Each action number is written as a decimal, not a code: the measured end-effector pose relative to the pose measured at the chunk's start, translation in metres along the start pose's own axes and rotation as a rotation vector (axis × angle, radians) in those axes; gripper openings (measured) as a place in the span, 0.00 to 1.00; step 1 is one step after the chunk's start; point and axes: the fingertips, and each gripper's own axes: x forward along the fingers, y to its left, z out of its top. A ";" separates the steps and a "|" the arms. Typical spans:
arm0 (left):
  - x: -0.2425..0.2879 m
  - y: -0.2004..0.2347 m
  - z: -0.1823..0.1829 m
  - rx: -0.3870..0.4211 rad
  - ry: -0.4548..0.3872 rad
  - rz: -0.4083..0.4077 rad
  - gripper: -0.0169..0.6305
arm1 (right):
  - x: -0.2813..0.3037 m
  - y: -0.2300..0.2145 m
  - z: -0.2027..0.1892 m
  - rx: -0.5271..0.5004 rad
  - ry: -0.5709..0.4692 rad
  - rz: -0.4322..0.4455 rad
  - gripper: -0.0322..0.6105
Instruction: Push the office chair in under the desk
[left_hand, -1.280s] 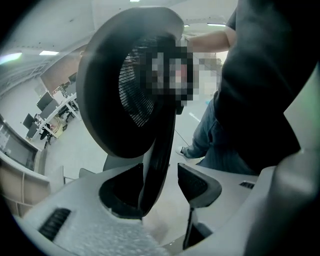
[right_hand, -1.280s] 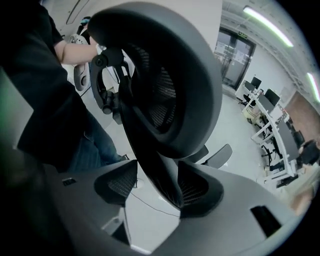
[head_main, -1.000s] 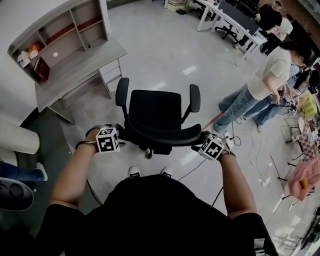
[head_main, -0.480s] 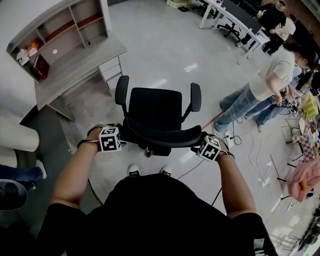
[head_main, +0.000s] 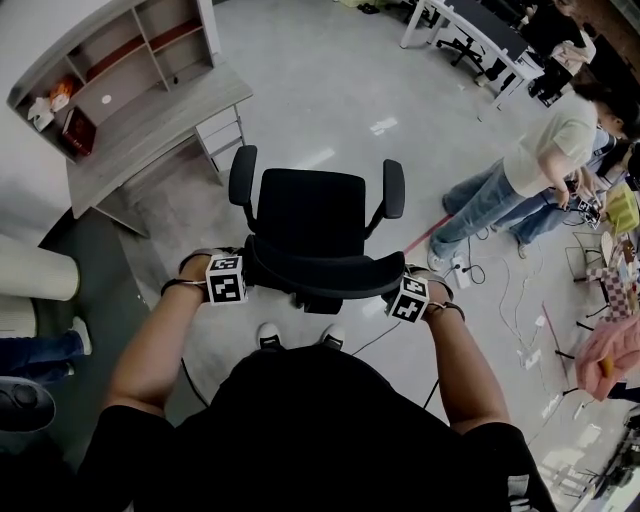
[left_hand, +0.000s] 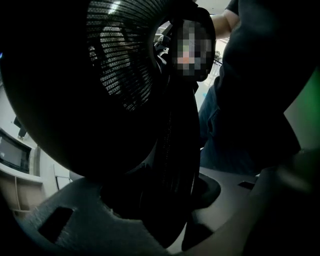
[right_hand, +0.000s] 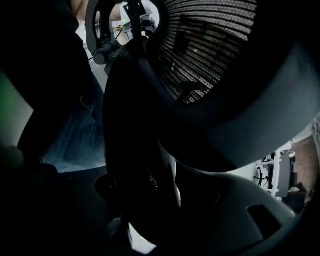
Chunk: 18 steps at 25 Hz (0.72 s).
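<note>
Clearly the office chair (head_main: 310, 215) is not light, but I judge it will roll and swivel easily, so a push on one side only would turn it instead of moving it. Its mesh back is soft and will give. The stiff top rim of the backrest (head_main: 320, 272) is the better place to hold, one end for each hand. The left hand-held gripper (head_main: 240, 285) and the right hand-held gripper (head_main: 395, 295) are both there. Their jaws have just been closing with the rim between them, but they stand apart and are not clamped yet. The chair is on open floor just before the person, well apart from the grey tabletop (head_main: 160, 125) at the upper left. The drawer unit (head_main: 220, 130) under its edge and the cables (head_main: 500, 290) on the right need care.
</note>
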 end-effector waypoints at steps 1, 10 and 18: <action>0.001 0.001 0.000 0.001 0.002 0.002 0.35 | 0.001 0.000 0.001 -0.009 -0.002 0.006 0.42; 0.007 0.000 -0.002 0.012 0.014 -0.004 0.33 | 0.002 0.002 0.001 -0.039 -0.014 0.011 0.37; 0.006 -0.003 -0.002 0.007 0.022 -0.025 0.32 | -0.002 -0.002 0.004 -0.040 -0.020 -0.020 0.37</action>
